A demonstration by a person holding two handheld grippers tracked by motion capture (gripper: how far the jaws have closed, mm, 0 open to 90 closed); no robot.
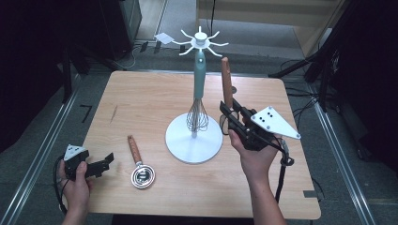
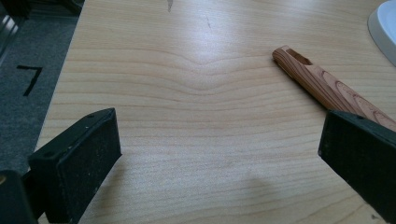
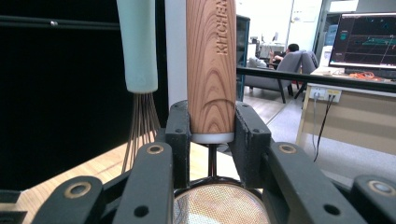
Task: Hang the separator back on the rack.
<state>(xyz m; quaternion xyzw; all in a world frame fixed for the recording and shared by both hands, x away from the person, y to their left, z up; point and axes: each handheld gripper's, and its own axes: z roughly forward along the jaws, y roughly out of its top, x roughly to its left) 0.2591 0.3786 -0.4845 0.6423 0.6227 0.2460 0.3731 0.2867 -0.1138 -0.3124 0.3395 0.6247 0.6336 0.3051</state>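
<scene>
While right tongs [image 1: 231,117] clamp upright strainer [image 3: 211,65], left tongs [image 1: 104,164] rest open.

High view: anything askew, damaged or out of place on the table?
Nothing broken or spilled. One wooden-handled utensil lies flat on the table instead of hanging on the white rack like the whisk. The right gripper holds a wooden-handled strainer upright beside the rack.

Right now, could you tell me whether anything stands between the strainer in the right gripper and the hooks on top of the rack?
The right gripper holds the strainer upright beside the rack. The whisk already hangs from the rack just left of it, close alongside. The hooks on the strainer's side look free, so nothing visible blocks the way up.
</scene>
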